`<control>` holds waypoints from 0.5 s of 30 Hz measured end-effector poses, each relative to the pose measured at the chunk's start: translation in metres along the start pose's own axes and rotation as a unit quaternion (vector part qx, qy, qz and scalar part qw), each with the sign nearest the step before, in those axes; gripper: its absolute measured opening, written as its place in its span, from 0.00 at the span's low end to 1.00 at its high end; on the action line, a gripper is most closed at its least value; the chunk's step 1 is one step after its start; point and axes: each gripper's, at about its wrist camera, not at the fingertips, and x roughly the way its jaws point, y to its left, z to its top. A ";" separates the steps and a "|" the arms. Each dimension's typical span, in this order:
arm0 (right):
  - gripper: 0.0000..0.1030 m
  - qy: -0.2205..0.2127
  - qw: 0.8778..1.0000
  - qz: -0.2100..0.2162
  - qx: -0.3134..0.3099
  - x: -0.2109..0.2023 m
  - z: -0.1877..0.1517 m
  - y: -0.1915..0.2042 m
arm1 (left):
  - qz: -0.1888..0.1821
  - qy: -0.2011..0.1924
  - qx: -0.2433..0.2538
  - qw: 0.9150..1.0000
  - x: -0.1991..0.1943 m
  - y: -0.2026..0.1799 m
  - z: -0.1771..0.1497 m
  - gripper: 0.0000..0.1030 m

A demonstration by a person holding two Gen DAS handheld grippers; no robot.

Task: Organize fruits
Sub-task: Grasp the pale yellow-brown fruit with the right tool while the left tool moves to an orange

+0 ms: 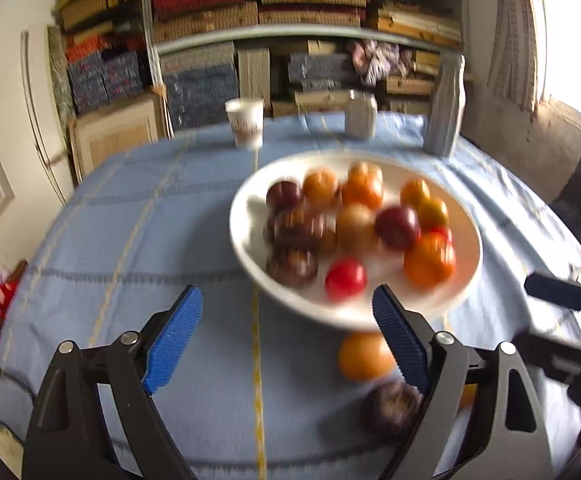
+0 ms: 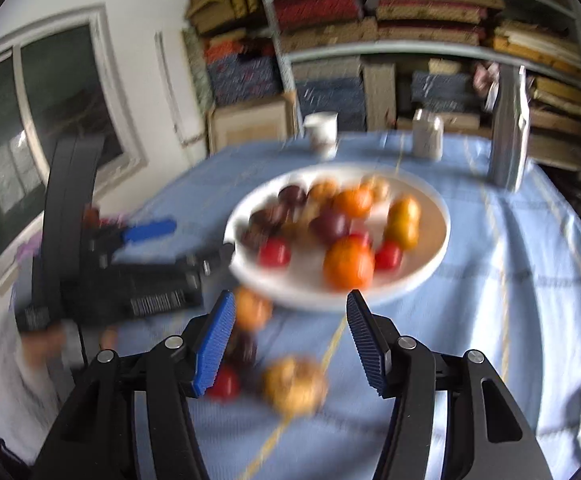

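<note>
A white bowl (image 1: 246, 240) on the blue checked tablecloth holds several orange, dark purple and red fruits. Nearer to me, an orange fruit (image 1: 364, 356) and a dark plum (image 1: 390, 408) lie loose on the cloth by the right finger of my left gripper (image 1: 286, 296), which is open and holds nothing. In the right wrist view the bowl (image 2: 422, 280) sits just beyond my right gripper (image 2: 290, 300), also open and empty. Loose on the cloth near it are an orange fruit (image 2: 252, 310), a red one (image 2: 224, 382) and a yellow-brown one (image 2: 294, 386). Both views are blurred.
A paper cup (image 1: 246, 124), a white mug (image 1: 360, 116) and a tall grey container (image 1: 444, 112) stand along the table's far edge. Shelves stacked with woven mats fill the wall behind. The left gripper's blue finger (image 2: 150, 230) reaches in left of the bowl.
</note>
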 end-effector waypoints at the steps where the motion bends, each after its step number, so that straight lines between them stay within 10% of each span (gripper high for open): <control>1: 0.57 0.012 1.000 0.000 0.000 0.003 -0.007 0.000 | -0.005 0.007 0.001 1.000 0.000 0.001 -0.006 0.82; 15: 0.50 0.100 0.993 0.045 0.051 0.040 -0.025 -0.010 | -0.060 0.078 0.057 0.994 0.038 -0.033 -0.018 0.68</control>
